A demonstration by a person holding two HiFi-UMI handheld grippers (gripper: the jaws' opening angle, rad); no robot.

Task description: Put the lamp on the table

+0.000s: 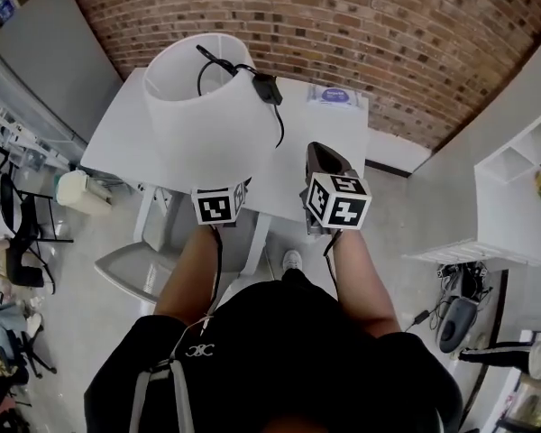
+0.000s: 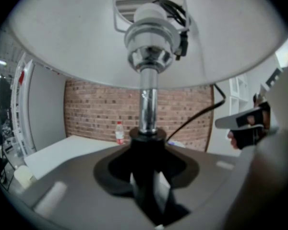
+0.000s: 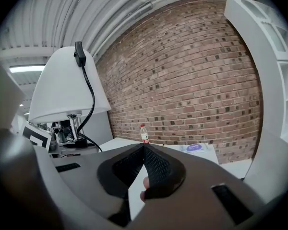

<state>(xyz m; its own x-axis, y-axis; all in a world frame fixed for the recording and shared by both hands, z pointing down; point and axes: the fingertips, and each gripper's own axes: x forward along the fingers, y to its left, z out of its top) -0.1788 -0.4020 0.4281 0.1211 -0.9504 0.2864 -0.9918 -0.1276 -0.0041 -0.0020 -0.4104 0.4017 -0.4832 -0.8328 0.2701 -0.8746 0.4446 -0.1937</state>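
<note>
The table lamp is off the ground and in the air, not yet set down. The left gripper has it: its fingers are clamped on the black lower stem, with the chrome pole rising straight up from them to the bulb socket and the white shade spreading overhead. The lamp looks upright.

In the head view the shade sits in the upper middle of the frame, covering the near edge of the white worktop, so the lamp seems to be at or just over that edge. I cannot see the foot of the lamp or whether anything is touching the surface. The black cord is draped over the top of the shade and hangs down its right side.

The right gripper is just beside the lamp, right of centre, and carries nothing; its fingers are pressed together at the tips.

My read is that the pick-up and most of the carry are done. What is left is moving the lamp further over the bare worktop, away from the water bottle and the packet at the far side by the brick wall, lowering it until it stands, and letting go.
</note>
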